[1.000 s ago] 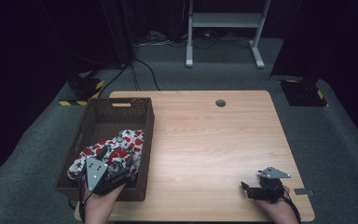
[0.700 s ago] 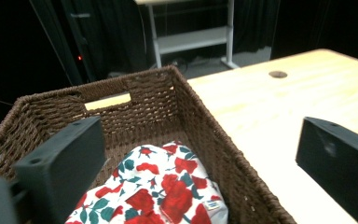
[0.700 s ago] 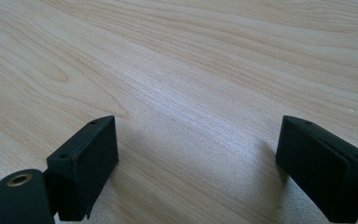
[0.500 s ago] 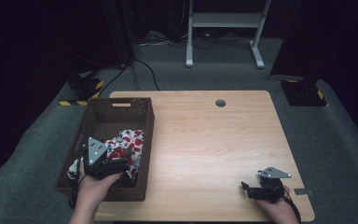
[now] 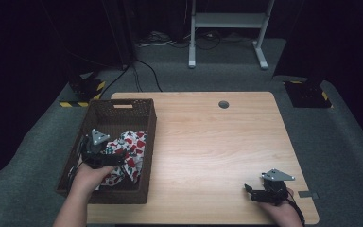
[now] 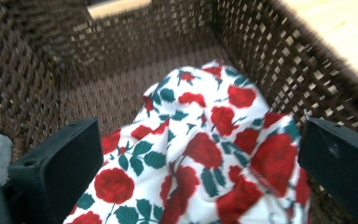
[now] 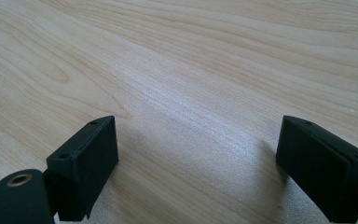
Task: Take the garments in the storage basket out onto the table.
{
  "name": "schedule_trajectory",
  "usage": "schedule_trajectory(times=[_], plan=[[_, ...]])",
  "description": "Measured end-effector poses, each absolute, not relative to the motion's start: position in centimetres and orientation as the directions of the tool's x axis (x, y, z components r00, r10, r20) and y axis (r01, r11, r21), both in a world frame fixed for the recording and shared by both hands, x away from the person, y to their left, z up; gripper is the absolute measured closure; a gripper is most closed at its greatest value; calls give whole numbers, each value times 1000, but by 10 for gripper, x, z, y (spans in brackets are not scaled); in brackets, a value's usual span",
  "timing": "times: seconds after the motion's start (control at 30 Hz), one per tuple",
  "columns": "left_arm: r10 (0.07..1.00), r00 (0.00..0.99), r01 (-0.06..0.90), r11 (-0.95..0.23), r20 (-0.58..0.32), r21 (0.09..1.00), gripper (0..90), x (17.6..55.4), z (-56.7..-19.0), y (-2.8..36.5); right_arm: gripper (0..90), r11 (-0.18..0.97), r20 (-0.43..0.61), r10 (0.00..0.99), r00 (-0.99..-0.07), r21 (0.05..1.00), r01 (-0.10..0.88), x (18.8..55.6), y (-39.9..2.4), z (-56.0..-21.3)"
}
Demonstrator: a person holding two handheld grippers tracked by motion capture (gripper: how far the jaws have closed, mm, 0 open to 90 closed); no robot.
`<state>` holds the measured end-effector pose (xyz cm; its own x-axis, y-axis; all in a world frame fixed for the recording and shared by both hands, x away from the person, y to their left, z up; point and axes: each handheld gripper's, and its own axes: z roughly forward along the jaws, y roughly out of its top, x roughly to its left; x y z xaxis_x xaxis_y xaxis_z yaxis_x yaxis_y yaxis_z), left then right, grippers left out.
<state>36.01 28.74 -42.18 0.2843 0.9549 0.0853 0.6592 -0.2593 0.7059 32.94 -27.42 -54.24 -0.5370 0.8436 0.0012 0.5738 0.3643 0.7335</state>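
Observation:
A white cloth printed with red roses and green leaves (image 5: 131, 147) lies bunched in the near half of a dark brown woven basket (image 5: 123, 102) at the table's left. My left gripper (image 5: 106, 152) hovers just over the cloth inside the basket. In the left gripper view the cloth (image 6: 214, 121) spreads between and ahead of the wide-open jaws of the left gripper (image 6: 200, 140), which have just been opening; neither pad presses on it. My right gripper (image 5: 249, 193) rests open on bare wood near the front right corner, and the right gripper view has nothing between the jaws of the right gripper (image 7: 198, 140).
The light wooden table (image 5: 217, 142) has a round cable hole (image 5: 224, 104) near its far edge. The basket's walls (image 6: 270, 60) close in around the left gripper. A white stand's legs (image 5: 227, 28) and cables lie on the floor beyond.
My left hand has moved away from me along the basket, from its near end to over the middle of the cloth. The right hand has kept still.

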Motion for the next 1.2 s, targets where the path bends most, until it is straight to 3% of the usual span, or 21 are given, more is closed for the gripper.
schedule_trajectory(times=[0.27, 0.47, 0.63, 0.93, 1.2], plan=[[963, 256, 808, -263, 87, 528, 9, 382, -447, 298, 126, 368, 1, 840, -542, 734, 571, 330, -275, -542], [969, 238, 852, -239, 62, 465, 39, 393, -460, 301, 126, 370, -2, 840, -543, 733, 571, 330, -274, -542], [971, 236, 885, -229, 32, 406, 139, 401, -472, 305, 125, 372, -4, 839, -544, 733, 570, 330, -274, -542], [977, 212, 914, -200, 5, 354, 68, 413, -494, 308, 125, 374, -5, 839, -545, 732, 570, 330, -274, -542], [968, 238, 938, -206, -84, 278, 26, 417, -501, 305, 125, 375, -6, 839, -545, 732, 569, 330, -273, -543]])
